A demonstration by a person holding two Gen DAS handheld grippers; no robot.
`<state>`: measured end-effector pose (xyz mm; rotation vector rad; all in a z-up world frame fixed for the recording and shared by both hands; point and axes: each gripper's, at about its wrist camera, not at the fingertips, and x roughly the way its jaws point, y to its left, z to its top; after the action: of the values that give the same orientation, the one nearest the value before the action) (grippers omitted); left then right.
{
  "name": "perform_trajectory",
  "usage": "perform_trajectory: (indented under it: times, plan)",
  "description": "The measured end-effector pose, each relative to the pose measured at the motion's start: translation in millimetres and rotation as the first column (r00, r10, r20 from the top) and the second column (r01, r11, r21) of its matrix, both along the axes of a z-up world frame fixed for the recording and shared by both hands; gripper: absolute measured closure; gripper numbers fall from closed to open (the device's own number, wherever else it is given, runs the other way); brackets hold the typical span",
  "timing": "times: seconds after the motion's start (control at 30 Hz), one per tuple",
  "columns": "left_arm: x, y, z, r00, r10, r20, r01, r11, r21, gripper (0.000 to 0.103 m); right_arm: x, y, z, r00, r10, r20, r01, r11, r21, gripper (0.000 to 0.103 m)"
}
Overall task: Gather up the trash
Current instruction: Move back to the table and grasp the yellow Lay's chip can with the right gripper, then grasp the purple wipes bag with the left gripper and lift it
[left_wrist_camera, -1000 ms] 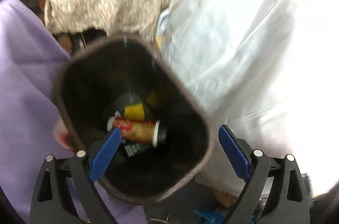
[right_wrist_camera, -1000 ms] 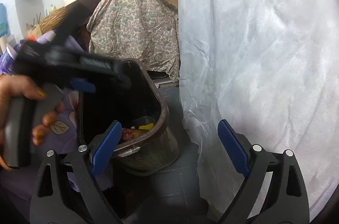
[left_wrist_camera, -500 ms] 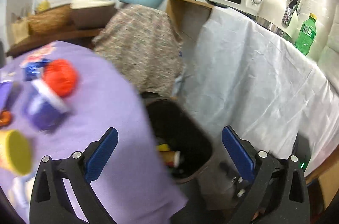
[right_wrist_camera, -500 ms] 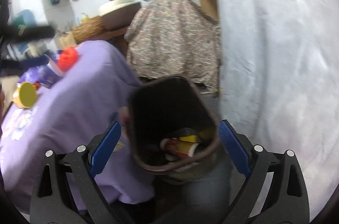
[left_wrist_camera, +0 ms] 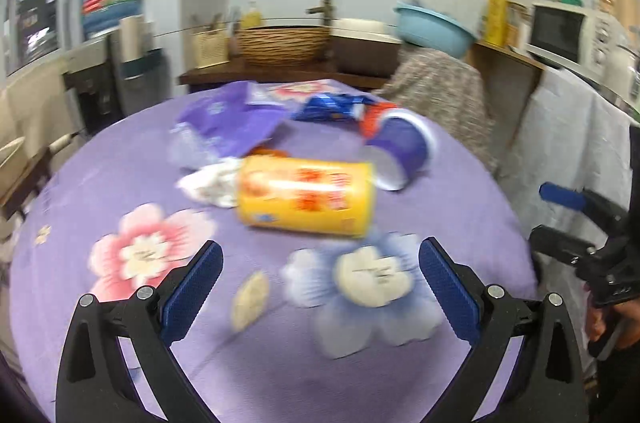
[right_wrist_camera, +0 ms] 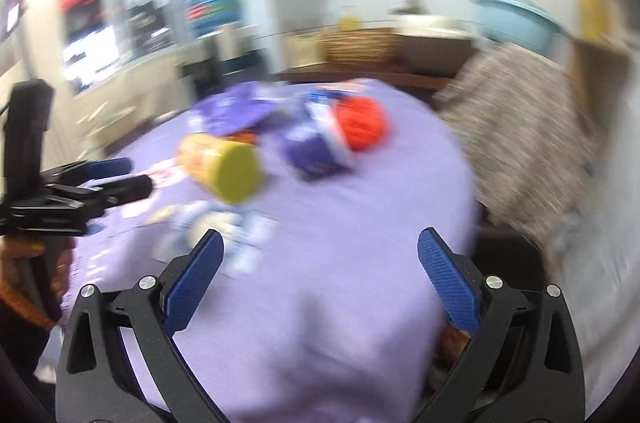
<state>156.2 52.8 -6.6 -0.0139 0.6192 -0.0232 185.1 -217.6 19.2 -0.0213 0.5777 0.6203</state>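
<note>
- The yellow canister (left_wrist_camera: 306, 199) lay on its side mid-table on the purple tablecloth (left_wrist_camera: 120, 163), a purple cup (left_wrist_camera: 400, 143) and wrappers just behind it.
- Both the left gripper (left_wrist_camera: 320, 287) and right gripper (right_wrist_camera: 318, 283) stood spread wide, their jaws having just been opening, nothing between them.
- A good pick would likely straddle the canister across its round body.

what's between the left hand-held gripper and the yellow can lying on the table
Nothing visible. The left hand-held gripper is open and empty, with only bare purple tablecloth between it and the yellow can.
</note>
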Motion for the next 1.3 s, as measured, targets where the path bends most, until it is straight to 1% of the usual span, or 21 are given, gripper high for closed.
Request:
perform_trajectory:
  times: [0.07,0.17,0.23,0.37,0.4,0.43,0.5,0.57,0.6,0.67,0.73,0.77,0.8,0.83,0.9,1.0,1.03,1.13,1.23,1.27,1.3]
  plan:
    - [-5.1,23.9,-1.4,0.999,0.05,-0.012,-0.05,0.999,-0.012,0.006,6.6,43.1,12.1,0.994,0.105,0.011,-0.104,0.992,-0.07,0.006]
    - [-11.0,48.8,-4.4,0.994,0.103,-0.025,-0.104,0.994,-0.021,0.006,9.7,96.4,21.2,0.976,0.217,0.027,-0.208,0.96,-0.187,0.006]
    - [-14.7,60.7,-6.3,0.991,0.13,-0.034,-0.131,0.991,-0.013,0.006,13.4,136.3,27.3,0.956,0.287,0.052,-0.261,0.922,-0.285,0.006]
    - [-19.2,78.0,-9.9,0.987,0.156,-0.039,-0.156,0.988,-0.006,0.006,24.4,192.3,29.2,0.921,0.385,0.06,-0.325,0.844,-0.427,0.006]
    - [-19.3,81.2,-10.0,0.986,0.16,-0.038,-0.161,0.987,-0.002,0.006,29.2,206.3,27.8,0.91,0.412,0.044,-0.346,0.814,-0.466,0.006]
    - [-19.5,83.9,-9.7,0.986,0.165,-0.036,-0.165,0.986,0.002,0.006,34.8,222.0,22.9,0.901,0.434,0.017,-0.364,0.775,-0.517,0.006]
    - [-18.8,88.8,-9.5,0.984,0.173,-0.033,-0.173,0.985,0.008,0.006,42.7,240.7,11.0,0.892,0.452,-0.001,-0.362,0.713,-0.601,0.006]
    - [-18.8,95.1,-9.1,0.982,0.187,-0.03,-0.186,0.982,0.011,0.006,51.6,259.2,-5.2,0.876,0.479,-0.058,-0.385,0.621,-0.682,0.006]
    - [-18.0,98.9,-9.1,0.981,0.193,-0.03,-0.193,0.981,0.007,0.006,54.9,264.9,-12.2,0.876,0.478,-0.062,-0.372,0.59,-0.717,0.006]
    - [-14.5,107.5,-9.8,0.979,0.199,-0.041,-0.199,0.98,-0.005,0.006,63.6,271.2,-24.6,0.878,0.474,-0.067,-0.35,0.539,-0.766,0.008]
    - [-9.4,114.0,-9.6,0.979,0.198,-0.046,-0.199,0.98,-0.016,0.006,67.0,273.7,-31.7,0.878,0.474,-0.068,-0.333,0.502,-0.798,0.019]
    - [-5.6,116.5,-9.3,0.98,0.192,-0.049,-0.193,0.981,-0.019,0.006,68.2,275.6,-34.6,0.877,0.475,-0.076,-0.335,0.489,-0.805,0.021]
    - [-0.8,119.0,-8.9,0.981,0.188,-0.053,-0.19,0.982,-0.019,0.006,68.4,276.6,-36.0,0.874,0.48,-0.077,-0.337,0.484,-0.808,0.026]
    - [5.6,122.0,-8.1,0.981,0.188,-0.055,-0.189,0.982,-0.016,0.006,66.9,277.8,-35.8,0.87,0.488,-0.072,-0.337,0.483,-0.808,0.035]
    - [20.6,127.7,-5.9,0.982,0.181,-0.06,-0.182,0.983,-0.017,0.006,61.3,281.1,-37.4,0.868,0.494,-0.055,-0.317,0.467,-0.825,0.035]
    - [44.0,136.5,0.5,0.985,0.163,-0.064,-0.166,0.985,-0.047,0.006,48.9,278.2,-37.0,0.86,0.51,-0.026,-0.302,0.468,-0.831,0.036]
    - [51.5,140.1,4.4,0.985,0.165,-0.058,-0.168,0.983,-0.067,0.006,43.9,274.9,-35.3,0.86,0.511,-0.015,-0.299,0.48,-0.825,0.036]
    - [77.5,148.4,15.8,0.988,0.143,-0.054,-0.148,0.983,-0.107,0.006,36.5,259.6,-24.9,0.874,0.485,0.011,-0.292,0.544,-0.787,0.036]
    - [107.5,151.4,24.9,0.993,0.108,-0.055,-0.113,0.988,-0.101,0.006,31.4,243.5,-18.5,0.887,0.462,0.022,-0.289,0.592,-0.752,0.036]
    - [117.6,151.1,25.4,0.994,0.092,-0.065,-0.098,0.991,-0.093,0.006,29.2,235.4,-15.0,0.894,0.447,0.029,-0.286,0.62,-0.73,0.036]
    - [126.4,151.0,25.2,0.994,0.083,-0.073,-0.089,0.992,-0.087,0.006,27.9,230.1,-13.0,0.899,0.438,0.031,-0.287,0.639,-0.714,0.036]
